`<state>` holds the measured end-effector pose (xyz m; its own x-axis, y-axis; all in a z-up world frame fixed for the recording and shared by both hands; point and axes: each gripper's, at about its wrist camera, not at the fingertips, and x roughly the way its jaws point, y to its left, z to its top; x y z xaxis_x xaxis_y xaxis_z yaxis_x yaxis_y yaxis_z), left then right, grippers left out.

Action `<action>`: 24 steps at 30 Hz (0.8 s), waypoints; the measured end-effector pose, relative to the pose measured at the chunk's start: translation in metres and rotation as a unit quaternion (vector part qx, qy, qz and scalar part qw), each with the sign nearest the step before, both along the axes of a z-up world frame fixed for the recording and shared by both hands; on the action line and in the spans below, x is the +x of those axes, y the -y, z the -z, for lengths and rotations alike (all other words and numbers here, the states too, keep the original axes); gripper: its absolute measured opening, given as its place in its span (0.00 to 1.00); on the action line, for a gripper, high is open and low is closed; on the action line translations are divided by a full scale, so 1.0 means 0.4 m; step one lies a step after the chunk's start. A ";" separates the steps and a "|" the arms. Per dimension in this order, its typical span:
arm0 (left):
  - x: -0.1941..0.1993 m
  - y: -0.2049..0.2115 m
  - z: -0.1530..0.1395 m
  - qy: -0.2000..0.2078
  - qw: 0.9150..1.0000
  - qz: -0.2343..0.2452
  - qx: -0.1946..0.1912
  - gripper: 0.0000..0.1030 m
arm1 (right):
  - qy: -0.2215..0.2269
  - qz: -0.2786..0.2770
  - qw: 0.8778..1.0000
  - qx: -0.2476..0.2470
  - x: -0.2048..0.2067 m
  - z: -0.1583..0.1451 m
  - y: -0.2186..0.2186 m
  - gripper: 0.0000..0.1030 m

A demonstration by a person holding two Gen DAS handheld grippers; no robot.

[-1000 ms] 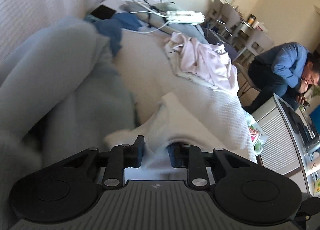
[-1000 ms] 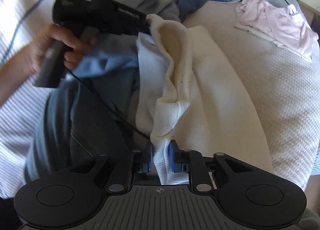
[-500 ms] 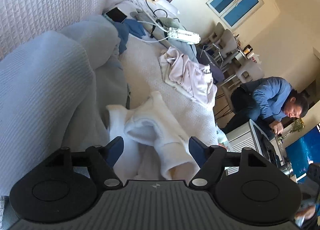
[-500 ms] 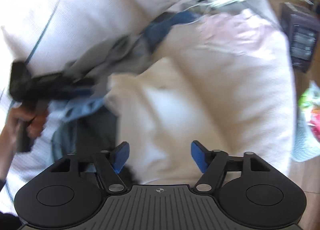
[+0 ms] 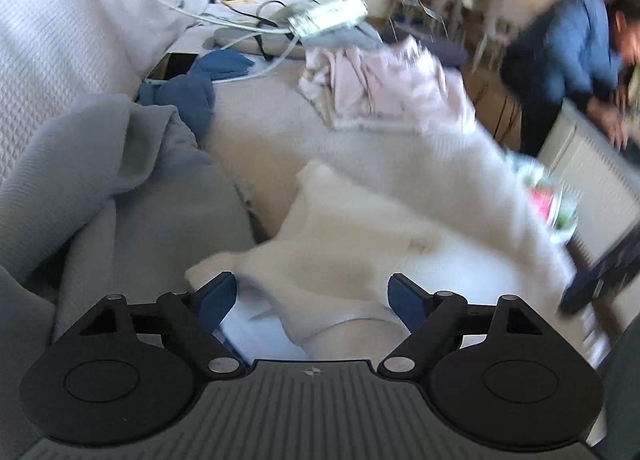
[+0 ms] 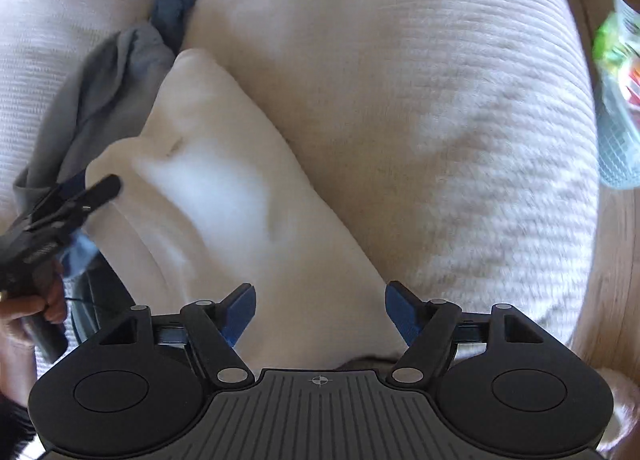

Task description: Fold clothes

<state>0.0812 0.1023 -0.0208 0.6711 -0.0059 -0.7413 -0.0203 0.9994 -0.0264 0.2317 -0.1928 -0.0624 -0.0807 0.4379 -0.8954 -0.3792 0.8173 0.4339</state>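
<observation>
While the cream garment (image 6: 224, 196) lies loose on the pale ribbed bed cover (image 6: 460, 108), both sets of jaws hang over its near end without pinching it. Cloth shows in the gap of the right gripper (image 6: 320, 312), whose blue pads stand spread clear of it on either side. From the left gripper (image 5: 312, 298), the same cream fabric (image 5: 344, 236) runs between jaws that are opening wider, neither pad pressing on it. A grey garment (image 5: 120, 188) is heaped just beside it on the left. Farther up the bed sit a crumpled pink garment (image 5: 384, 92) and a dark blue cloth (image 5: 188, 92).
</observation>
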 end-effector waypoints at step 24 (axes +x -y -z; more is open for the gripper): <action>-0.029 0.021 -0.076 0.040 0.994 0.002 -0.102 0.73 | 0.328 -0.151 0.907 -0.218 -0.039 -0.205 -0.141 0.09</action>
